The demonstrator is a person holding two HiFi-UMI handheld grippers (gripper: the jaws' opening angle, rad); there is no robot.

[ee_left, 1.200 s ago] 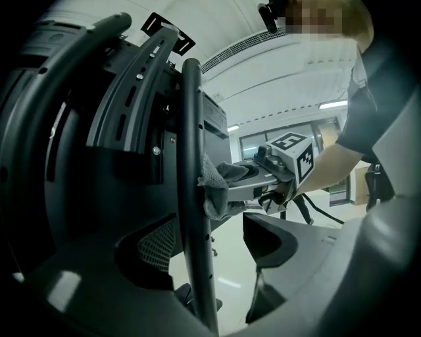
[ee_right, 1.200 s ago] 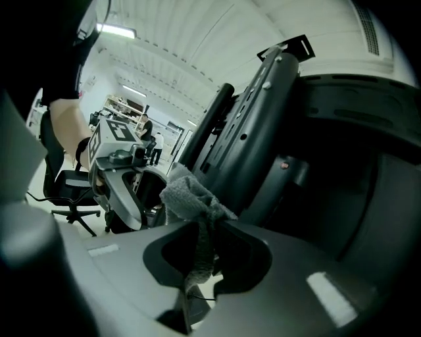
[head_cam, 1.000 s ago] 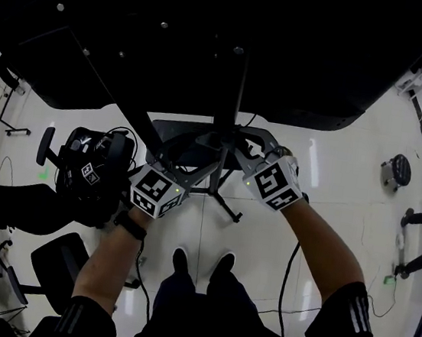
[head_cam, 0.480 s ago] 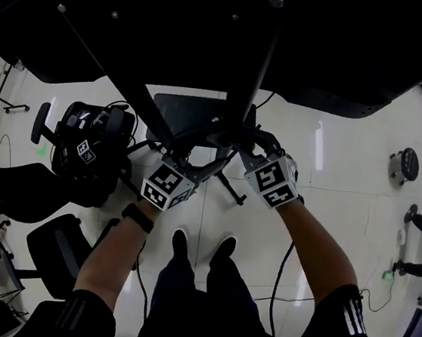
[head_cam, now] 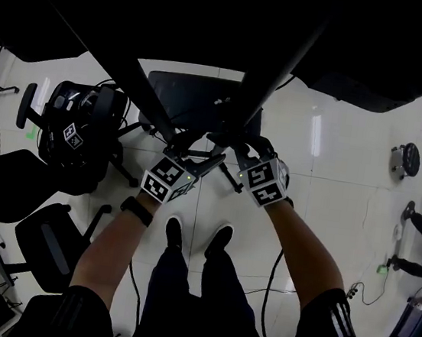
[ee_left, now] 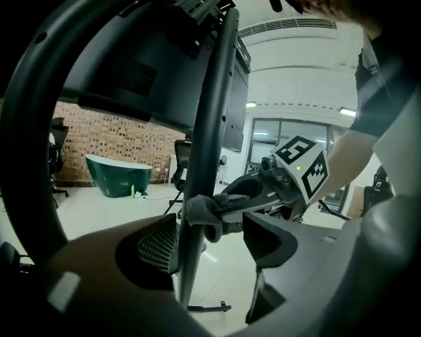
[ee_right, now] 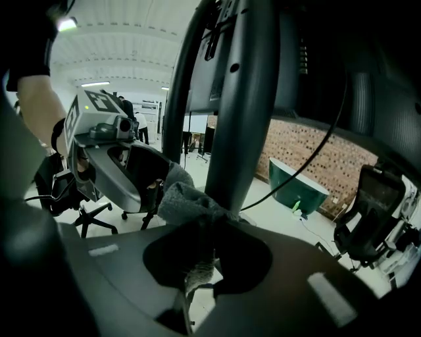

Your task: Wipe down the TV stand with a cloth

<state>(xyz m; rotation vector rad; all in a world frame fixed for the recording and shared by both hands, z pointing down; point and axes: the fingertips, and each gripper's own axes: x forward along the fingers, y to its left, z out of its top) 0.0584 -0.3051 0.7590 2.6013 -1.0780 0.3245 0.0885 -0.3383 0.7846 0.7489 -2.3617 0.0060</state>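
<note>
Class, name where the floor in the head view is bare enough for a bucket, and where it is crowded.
Bare tiles lie right of the pole, between the right tongs and the round device. The left side is crowded with chairs. At the pole, the right tongs, cloth and left tongs fill the space.

i see a glossy pale floor [head_cam: 333, 180], black office chairs [head_cam: 72, 138] at my left, a brick wall [ee_left: 99, 135] far off with a green tub [ee_left: 118, 174] before it, and strip lights [ee_right: 95, 84] overhead.
</note>
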